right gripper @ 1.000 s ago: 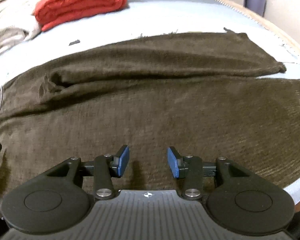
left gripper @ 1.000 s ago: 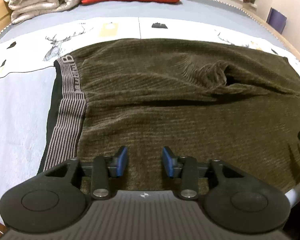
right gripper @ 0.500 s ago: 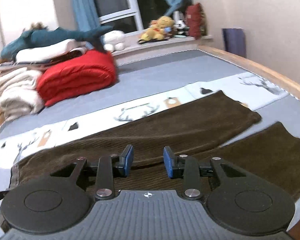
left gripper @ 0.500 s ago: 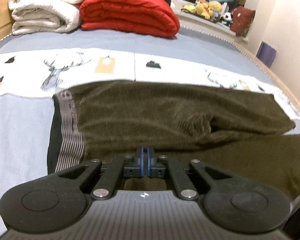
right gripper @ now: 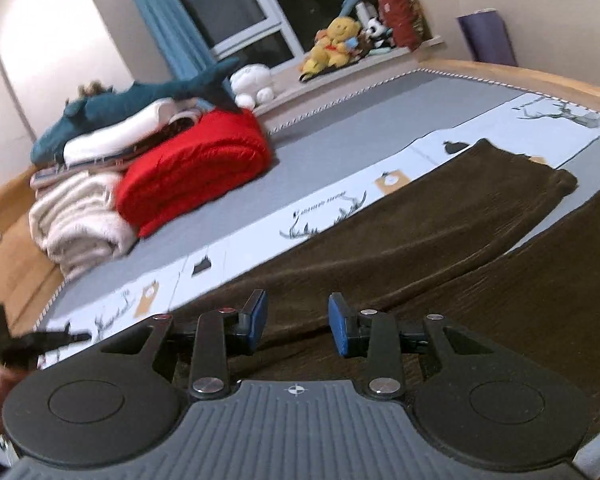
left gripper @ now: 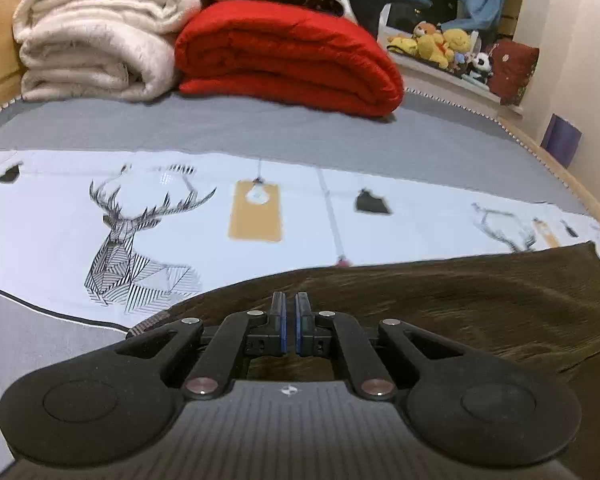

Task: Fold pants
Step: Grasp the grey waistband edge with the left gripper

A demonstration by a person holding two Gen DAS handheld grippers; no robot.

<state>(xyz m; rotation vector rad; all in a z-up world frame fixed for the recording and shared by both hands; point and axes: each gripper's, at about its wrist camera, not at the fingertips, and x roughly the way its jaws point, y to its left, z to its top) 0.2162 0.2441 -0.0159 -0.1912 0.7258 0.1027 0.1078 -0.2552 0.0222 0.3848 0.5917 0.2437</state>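
Dark brown corduroy pants [right gripper: 440, 220] lie across the bed, their two legs reaching to the right. In the left wrist view the pants [left gripper: 460, 304] bunch up right under the fingers, and a bit of striped waistband [left gripper: 152, 319] shows at the left. My left gripper [left gripper: 290, 320] is shut, its blue pads pinching the pants' near edge. My right gripper [right gripper: 298, 320] hovers over the middle of the pants with its pads apart and no cloth pressed between them. A blurred black gripper part [right gripper: 20, 344] and a hand show at the left edge of the right wrist view.
A folded red blanket [left gripper: 292, 60] and a rolled white blanket [left gripper: 92, 40] sit at the far side of the bed. The grey sheet has a white deer-print band [left gripper: 140, 240]. A wooden bed frame [right gripper: 540, 76] runs along the right, and plush toys [right gripper: 336, 40] line the windowsill.
The left jaws closed at the pants' near edge, then travelled toward the far side, dragging cloth along. The right gripper rose, tipped up and rolled, and its jaws narrowed a little.
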